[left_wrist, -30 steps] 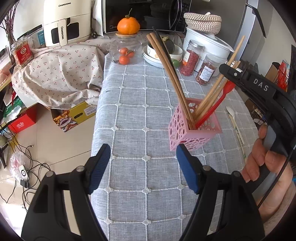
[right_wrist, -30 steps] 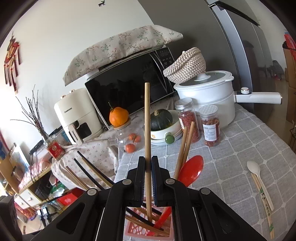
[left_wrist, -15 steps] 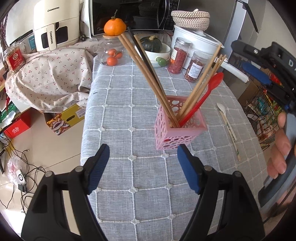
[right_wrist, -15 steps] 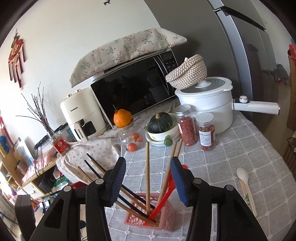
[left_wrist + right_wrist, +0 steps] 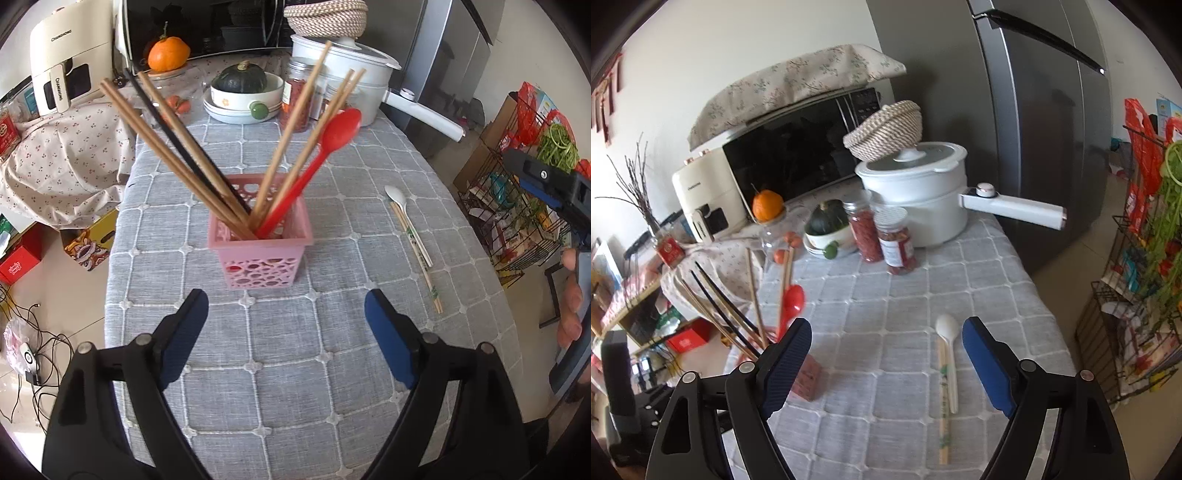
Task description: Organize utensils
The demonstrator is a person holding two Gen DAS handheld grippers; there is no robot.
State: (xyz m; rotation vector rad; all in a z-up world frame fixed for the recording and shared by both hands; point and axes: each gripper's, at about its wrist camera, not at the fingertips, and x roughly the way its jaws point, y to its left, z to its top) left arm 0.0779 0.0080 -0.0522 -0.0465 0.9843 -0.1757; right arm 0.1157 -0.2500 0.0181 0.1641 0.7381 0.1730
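A pink perforated basket (image 5: 263, 254) stands on the grey checked tablecloth (image 5: 280, 387) and holds several wooden chopsticks (image 5: 173, 158), dark chopsticks and a red spoon (image 5: 325, 147). A white spoon (image 5: 400, 201) and a wrapped pair of chopsticks (image 5: 419, 254) lie flat to its right. My left gripper (image 5: 286, 328) hovers just in front of the basket, its jaws opening with nothing between them. My right gripper (image 5: 886, 354) hangs above the white spoon (image 5: 948, 332) and the wrapped chopsticks (image 5: 943, 402), its jaws opening and empty; the basket (image 5: 807, 376) sits behind its left finger.
At the table's far end stand a white pot (image 5: 916, 199), two red-filled jars (image 5: 882, 236), a bowl with a green squash (image 5: 245, 88), an orange (image 5: 168, 55), a microwave and an air fryer. A wire rack (image 5: 517, 206) stands right of the table. A hand (image 5: 570, 291) shows at the right edge.
My right gripper let go of the upright wooden chopstick, which now stands in the basket, opened wide and swung right over the white spoon. My left gripper shifted right and opened wider.
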